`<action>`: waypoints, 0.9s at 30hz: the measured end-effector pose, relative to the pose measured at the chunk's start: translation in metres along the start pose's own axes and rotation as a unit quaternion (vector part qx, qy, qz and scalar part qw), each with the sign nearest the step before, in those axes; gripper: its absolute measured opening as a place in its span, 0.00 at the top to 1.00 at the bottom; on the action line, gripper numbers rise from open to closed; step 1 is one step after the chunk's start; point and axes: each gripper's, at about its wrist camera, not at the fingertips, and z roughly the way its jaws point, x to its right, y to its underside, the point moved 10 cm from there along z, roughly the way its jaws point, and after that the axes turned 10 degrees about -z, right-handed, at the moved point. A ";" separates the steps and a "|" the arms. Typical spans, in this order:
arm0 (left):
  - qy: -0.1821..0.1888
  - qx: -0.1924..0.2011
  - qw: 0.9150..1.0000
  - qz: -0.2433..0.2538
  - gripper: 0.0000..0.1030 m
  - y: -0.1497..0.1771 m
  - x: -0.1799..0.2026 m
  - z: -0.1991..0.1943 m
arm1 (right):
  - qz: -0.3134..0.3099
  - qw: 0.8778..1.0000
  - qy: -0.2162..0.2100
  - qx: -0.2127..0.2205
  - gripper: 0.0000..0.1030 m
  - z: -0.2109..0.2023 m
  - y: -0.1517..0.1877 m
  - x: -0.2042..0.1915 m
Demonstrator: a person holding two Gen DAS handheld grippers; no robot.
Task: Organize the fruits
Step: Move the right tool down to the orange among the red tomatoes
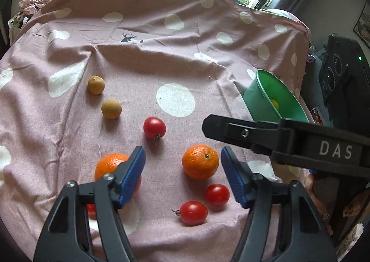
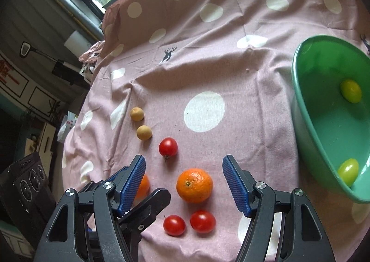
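**Fingers spread, most fruit left on the cloth**

Our blue ribbed fingers (image 2: 235, 184) stand wide apart on both the right gripper (image 2: 183, 183) and the left gripper (image 1: 182, 175), gripping nothing. At two o'clock, the green plastic bowl (image 2: 307, 109) holds two small yellow-green fruits (image 2: 350, 90). On the pink dotted cloth (image 2: 208, 53) round orange mandarins (image 2: 194, 185), glossy red tomatoes (image 2: 168, 146) and tan longans (image 2: 144, 132) await; we judge sorting barely begun.

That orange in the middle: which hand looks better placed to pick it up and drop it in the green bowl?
Probably the right. The right gripper is open with the orange between its fingers, and the green bowl lies on its side. The left gripper also frames it, but sits farther from the bowl.
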 end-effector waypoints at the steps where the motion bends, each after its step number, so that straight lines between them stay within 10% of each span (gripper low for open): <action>1: 0.009 -0.004 1.000 0.002 0.38 0.002 0.003 0.001 | 0.005 1.000 -0.004 -0.008 0.39 0.003 0.002 0.000; 6: 0.034 -0.008 0.999 0.021 0.45 0.008 0.018 0.007 | 0.016 0.999 -0.001 -0.029 0.52 0.011 0.009 0.006; 27: 0.025 -0.047 0.998 0.031 0.50 0.023 0.017 0.033 | 0.017 0.996 0.004 -0.086 0.53 0.039 0.029 0.008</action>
